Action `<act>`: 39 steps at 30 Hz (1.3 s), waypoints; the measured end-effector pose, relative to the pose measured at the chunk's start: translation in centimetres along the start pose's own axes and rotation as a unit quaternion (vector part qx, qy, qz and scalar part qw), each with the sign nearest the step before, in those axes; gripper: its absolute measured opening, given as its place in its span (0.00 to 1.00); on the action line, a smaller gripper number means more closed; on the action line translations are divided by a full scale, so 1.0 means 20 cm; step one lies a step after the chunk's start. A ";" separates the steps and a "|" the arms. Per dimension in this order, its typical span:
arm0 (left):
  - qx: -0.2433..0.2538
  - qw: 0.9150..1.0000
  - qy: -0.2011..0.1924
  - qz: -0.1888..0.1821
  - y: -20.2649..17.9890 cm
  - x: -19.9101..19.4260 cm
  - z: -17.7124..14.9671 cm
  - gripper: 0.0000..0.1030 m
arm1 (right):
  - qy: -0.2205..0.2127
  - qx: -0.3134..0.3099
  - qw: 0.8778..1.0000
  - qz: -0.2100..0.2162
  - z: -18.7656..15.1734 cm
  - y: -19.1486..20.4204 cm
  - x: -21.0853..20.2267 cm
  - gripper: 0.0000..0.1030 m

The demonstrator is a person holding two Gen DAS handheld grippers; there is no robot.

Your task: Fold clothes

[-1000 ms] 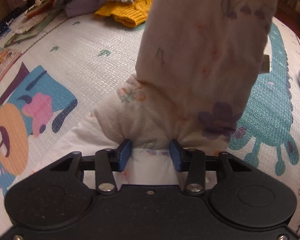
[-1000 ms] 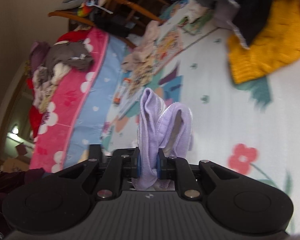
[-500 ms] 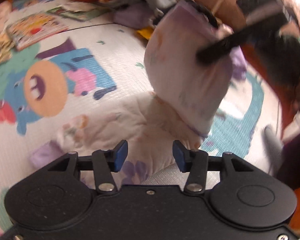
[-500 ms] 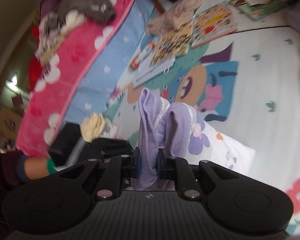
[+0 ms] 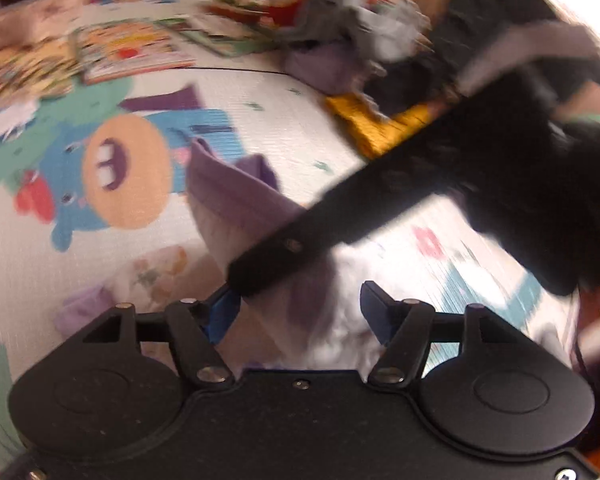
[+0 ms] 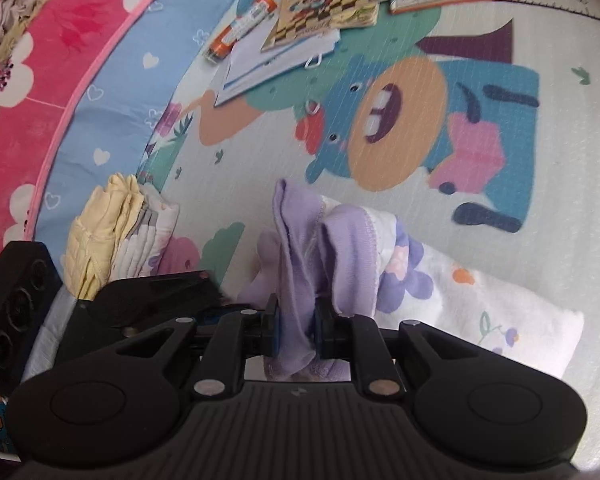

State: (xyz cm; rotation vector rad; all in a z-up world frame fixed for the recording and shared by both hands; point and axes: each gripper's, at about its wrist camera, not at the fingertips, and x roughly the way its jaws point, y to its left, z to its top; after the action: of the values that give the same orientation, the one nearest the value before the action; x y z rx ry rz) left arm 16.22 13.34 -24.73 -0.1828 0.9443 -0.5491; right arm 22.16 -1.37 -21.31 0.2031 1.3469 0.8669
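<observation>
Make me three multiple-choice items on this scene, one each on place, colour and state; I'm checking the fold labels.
1. Where is the folded stack?
A. on the books
B. on the mat beside the pink-and-blue cloth
C. in a basket

2. What colour is the cuff in the right gripper?
A. yellow
B. red
C. purple

3. The left gripper is:
A. open, clamping nothing
B. shut on a book
C. shut on a sock

B: the stack lies at the mat's edge.
C: lilac cloth sits between its pads.
A: its pads stand apart.

Garment (image 6: 480,300) — white with purple flowers and orange specks, lilac trim (image 6: 300,240). Mat (image 6: 572,216): white, printed with a blue, orange, pink and green cartoon. Folded pile (image 6: 112,224) — pale yellow. Sweater (image 5: 380,128): mustard yellow.
</observation>
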 end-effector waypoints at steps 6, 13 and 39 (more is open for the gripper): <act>-0.046 0.999 0.008 0.003 0.11 0.05 -0.06 0.42 | -0.008 0.035 0.998 0.045 0.00 0.00 -0.10 0.40; -0.051 0.998 0.014 -0.033 0.18 -0.05 -0.06 0.60 | -0.057 -0.011 0.998 -0.014 -0.11 -0.18 -0.36 0.43; -0.055 0.998 0.001 -0.034 0.35 -0.30 0.03 0.15 | -0.101 -0.168 0.978 -0.070 -0.34 -0.24 -0.39 0.34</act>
State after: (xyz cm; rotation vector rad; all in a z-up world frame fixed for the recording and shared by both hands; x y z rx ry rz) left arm 16.45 22.45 -22.82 -0.3151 0.9729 -0.5598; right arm 18.27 -11.93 -19.90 -0.0655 0.9950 0.9136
